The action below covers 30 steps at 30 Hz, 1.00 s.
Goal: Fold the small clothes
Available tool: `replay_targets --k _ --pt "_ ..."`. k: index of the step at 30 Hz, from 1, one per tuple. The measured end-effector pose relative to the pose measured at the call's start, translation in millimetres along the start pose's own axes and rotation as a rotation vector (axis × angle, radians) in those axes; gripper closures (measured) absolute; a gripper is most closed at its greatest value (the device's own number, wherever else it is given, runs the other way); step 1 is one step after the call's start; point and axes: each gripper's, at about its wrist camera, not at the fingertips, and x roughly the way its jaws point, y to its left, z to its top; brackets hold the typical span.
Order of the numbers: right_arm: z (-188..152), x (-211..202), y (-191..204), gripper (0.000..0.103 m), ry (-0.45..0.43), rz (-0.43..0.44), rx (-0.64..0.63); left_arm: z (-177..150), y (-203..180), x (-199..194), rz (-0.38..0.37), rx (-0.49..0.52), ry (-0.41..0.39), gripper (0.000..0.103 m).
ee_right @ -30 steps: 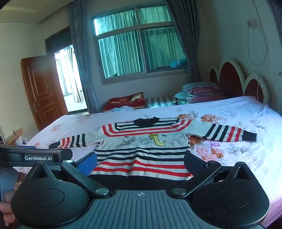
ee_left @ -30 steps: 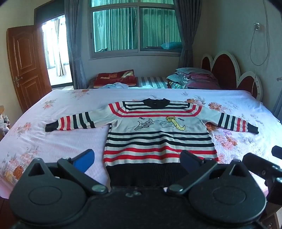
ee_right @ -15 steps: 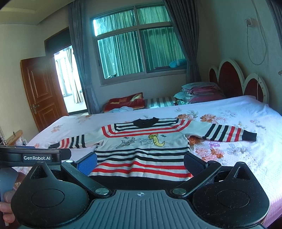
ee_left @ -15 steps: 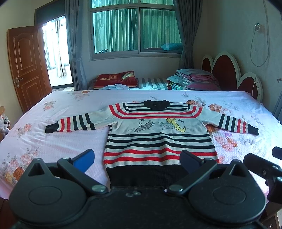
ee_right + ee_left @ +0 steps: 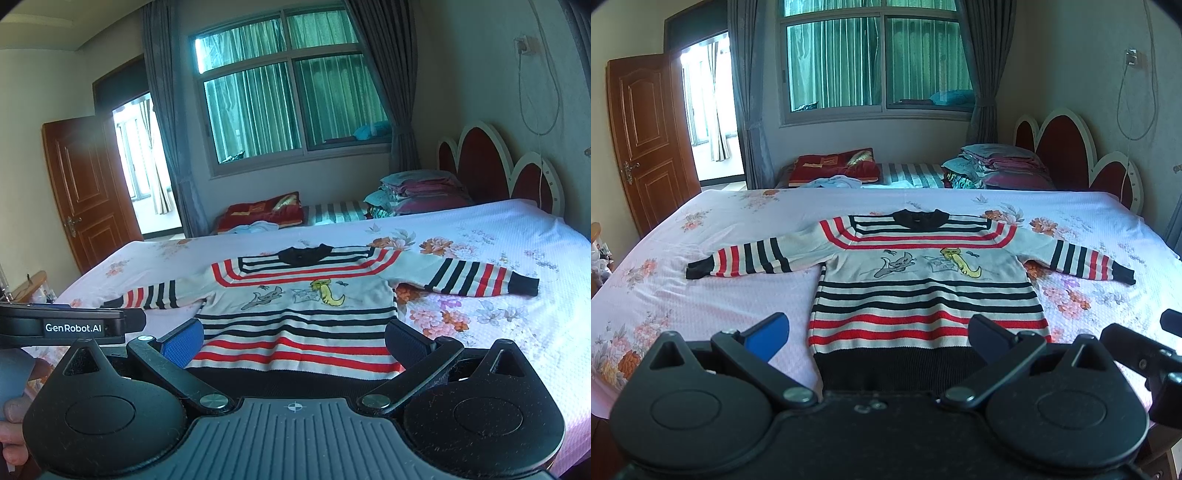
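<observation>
A small striped sweater in red, black and white, with a cartoon print on the chest, lies flat on the bed, front up. Both sleeves are spread out sideways and its black hem is nearest me. My left gripper hangs open just short of the hem, nothing between its fingers. My right gripper is also open and empty, over the hem at the bed's near edge. The left gripper's body and a hand show at the left of the right wrist view.
The bed's pink floral sheet surrounds the sweater. A red and white headboard is at the right, with stacked folded bedding beside it. A red cushion lies under the window. A wooden door stands open at the left.
Both grippers have shifted only slightly; the sweater lies as before, and both stay open.
</observation>
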Motion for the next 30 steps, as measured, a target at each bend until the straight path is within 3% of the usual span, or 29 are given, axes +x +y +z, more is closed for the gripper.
replay_targets --k 30 --pt "-0.2 7.6 -8.5 0.0 0.005 -0.025 0.007 1.8 0.8 5.1 0.009 -0.002 -0.002 0.0"
